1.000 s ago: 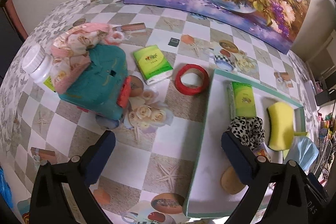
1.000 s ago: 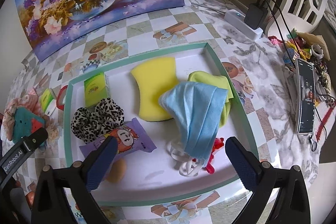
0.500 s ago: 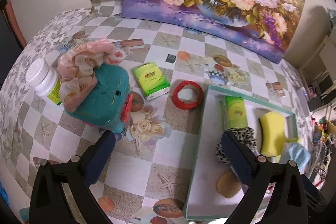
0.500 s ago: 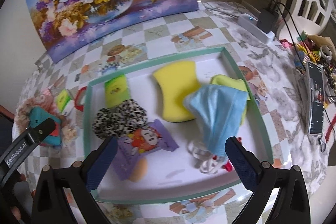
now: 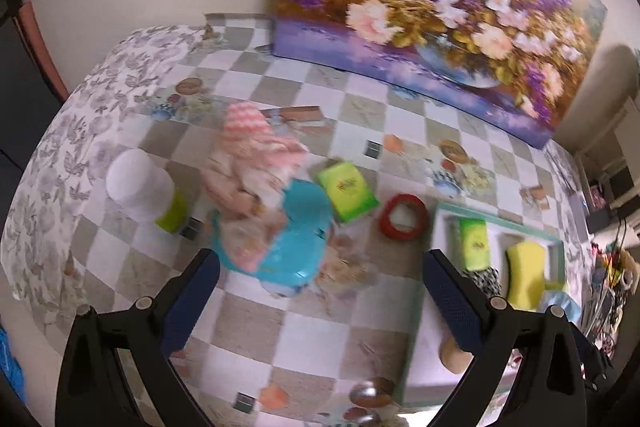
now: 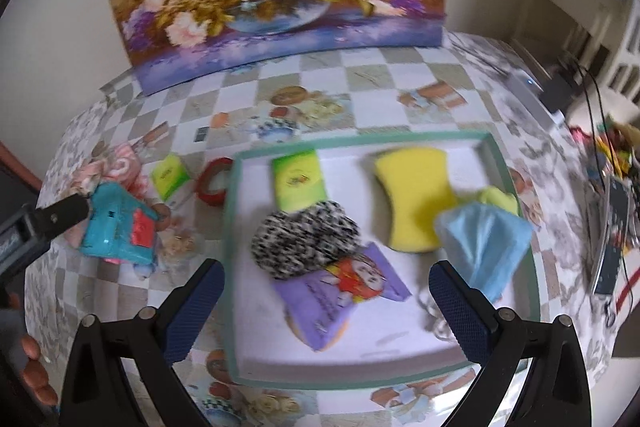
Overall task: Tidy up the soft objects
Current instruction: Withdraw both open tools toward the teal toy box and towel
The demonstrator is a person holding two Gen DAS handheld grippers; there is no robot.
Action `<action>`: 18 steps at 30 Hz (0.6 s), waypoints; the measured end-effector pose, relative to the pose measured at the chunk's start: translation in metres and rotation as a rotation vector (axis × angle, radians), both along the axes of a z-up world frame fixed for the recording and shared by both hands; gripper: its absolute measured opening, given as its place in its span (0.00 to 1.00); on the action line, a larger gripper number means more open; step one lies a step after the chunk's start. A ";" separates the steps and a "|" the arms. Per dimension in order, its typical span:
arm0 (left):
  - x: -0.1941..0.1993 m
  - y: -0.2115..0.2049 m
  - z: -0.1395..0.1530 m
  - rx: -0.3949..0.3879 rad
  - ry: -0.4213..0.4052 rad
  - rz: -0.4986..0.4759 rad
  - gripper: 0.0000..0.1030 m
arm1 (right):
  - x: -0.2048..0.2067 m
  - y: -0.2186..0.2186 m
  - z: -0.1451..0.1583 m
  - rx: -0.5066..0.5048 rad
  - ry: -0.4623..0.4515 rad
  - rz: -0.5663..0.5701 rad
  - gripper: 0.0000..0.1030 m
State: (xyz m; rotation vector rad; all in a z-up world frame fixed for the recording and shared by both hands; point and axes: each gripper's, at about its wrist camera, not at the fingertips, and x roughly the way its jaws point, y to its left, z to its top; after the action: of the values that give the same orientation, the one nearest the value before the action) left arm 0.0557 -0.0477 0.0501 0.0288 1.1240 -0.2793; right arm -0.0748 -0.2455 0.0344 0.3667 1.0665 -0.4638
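Note:
In the right wrist view a teal-rimmed white tray (image 6: 230, 227) holds a leopard scrunchie (image 6: 304, 243), a purple cartoon packet (image 6: 340, 295), a yellow sponge (image 6: 412, 199), a blue face mask (image 6: 484, 243) and a green tissue pack (image 6: 298, 179). My right gripper (image 6: 326, 311) hangs open above the tray, holding nothing. Left of the tray, a pink floral cloth (image 5: 252, 163) lies draped over a teal toy (image 5: 296, 239). A second green tissue pack (image 5: 348, 191) lies beside them. High above that patch of table, my left gripper (image 5: 322, 303) is open with nothing in it.
A white bottle (image 5: 140, 191) stands left of the toy and a red tape ring (image 5: 402, 223) lies by the tray. A flower painting (image 5: 440, 7) leans on the back wall. Cables and a phone (image 6: 608, 247) clutter the right table edge. A hand (image 6: 24, 363) shows at lower left.
Both grippers have risen and drawn back from the table, so objects look smaller. The left view has swung left toward the toy and cloth. Nothing was picked up.

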 end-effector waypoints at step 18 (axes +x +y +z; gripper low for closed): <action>0.066 0.030 -0.023 0.006 0.057 0.085 0.89 | 0.108 0.043 -0.008 -0.026 0.033 0.244 1.00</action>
State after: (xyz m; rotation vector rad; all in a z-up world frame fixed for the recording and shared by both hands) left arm 0.1217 -0.0177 0.0271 -0.0218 1.1791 -0.2023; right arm 0.0331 -0.2021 0.0262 0.2029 1.1194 -0.2666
